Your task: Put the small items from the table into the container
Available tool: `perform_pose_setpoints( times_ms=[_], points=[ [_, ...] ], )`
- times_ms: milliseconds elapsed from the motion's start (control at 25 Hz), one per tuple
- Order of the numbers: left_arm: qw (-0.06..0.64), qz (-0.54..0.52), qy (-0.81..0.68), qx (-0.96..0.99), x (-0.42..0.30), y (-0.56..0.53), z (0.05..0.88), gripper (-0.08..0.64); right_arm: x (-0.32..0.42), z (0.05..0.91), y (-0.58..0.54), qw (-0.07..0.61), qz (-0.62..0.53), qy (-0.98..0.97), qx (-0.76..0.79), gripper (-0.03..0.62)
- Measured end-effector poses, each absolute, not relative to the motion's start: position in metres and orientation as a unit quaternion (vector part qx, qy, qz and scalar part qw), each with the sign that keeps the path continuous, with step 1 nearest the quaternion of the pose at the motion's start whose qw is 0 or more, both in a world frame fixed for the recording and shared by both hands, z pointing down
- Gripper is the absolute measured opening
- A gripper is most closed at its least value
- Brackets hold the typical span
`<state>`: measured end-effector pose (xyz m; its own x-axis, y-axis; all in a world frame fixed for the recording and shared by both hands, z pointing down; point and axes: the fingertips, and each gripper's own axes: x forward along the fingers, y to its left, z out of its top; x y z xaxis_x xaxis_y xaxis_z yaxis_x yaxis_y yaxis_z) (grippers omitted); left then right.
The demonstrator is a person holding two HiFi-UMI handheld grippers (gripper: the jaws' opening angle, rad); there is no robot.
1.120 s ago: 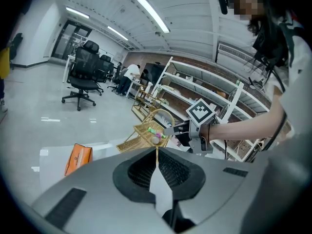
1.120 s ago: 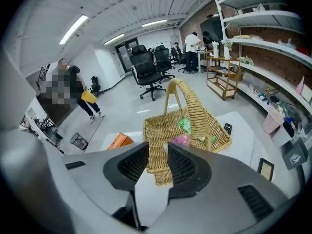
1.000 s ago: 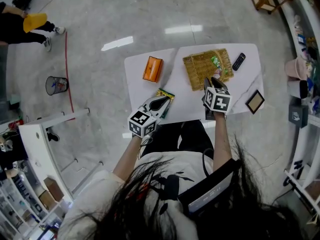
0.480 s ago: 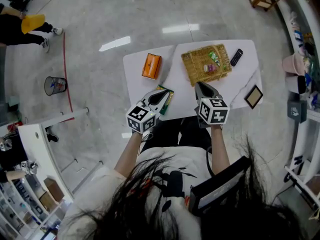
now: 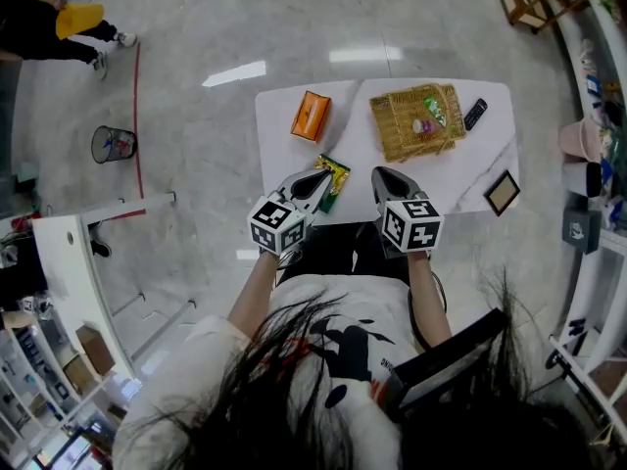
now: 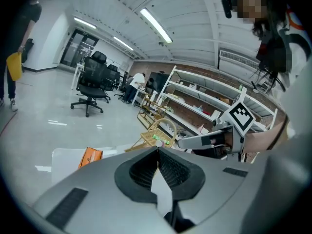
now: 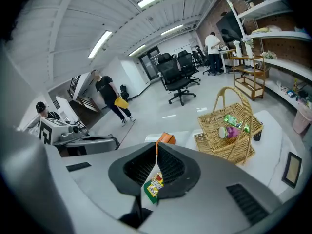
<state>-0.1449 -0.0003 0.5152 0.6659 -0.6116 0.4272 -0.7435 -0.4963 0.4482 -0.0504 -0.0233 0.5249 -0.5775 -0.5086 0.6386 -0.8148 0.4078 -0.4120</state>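
left gripper [image 5: 319,180] fingers pressed together, nothing pinched, its tips over the near table [image 5: 470,169] edge just beside the green-yellow snack packet [image 5: 331,181]. right gripper [image 5: 378,175] fingers also pressed together tip to tip and empty, held over the near edge, short of the wicker basket [image 5: 384,137]. in the right gripper view the snack packet only shows through the gap behind the tips; it lies flat on the table, not gripped. basket sits toward the far right of the table, handle up, holding green packets [image 5: 434,112] and a small pink-white cup [image 5: 421,125]. orange box [image 5: 310,116] lies at the far left, apart from the basket. black remote [image 5: 475,114] lies just right of the basket, small picture frame [image 5: 503,193] at the near right corner.
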Motion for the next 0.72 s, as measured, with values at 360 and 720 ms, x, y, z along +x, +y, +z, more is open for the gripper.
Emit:
perform_pose_setpoints(
  times_ms=[360,720],
  points=[
    [0.314,0.084,-0.421,0.847,-0.164,0.001,0.514,0.006,-0.064,0.526,-0.019,0.223,0.357,-0.819,0.390,0.021],
    [0.323,0.083,-0.437,0.835,-0.179,-0.002,0.528,0.006,-0.067,0.551,-0.009,0.244,0.368,-0.813,0.380,0.022]
  ],
)
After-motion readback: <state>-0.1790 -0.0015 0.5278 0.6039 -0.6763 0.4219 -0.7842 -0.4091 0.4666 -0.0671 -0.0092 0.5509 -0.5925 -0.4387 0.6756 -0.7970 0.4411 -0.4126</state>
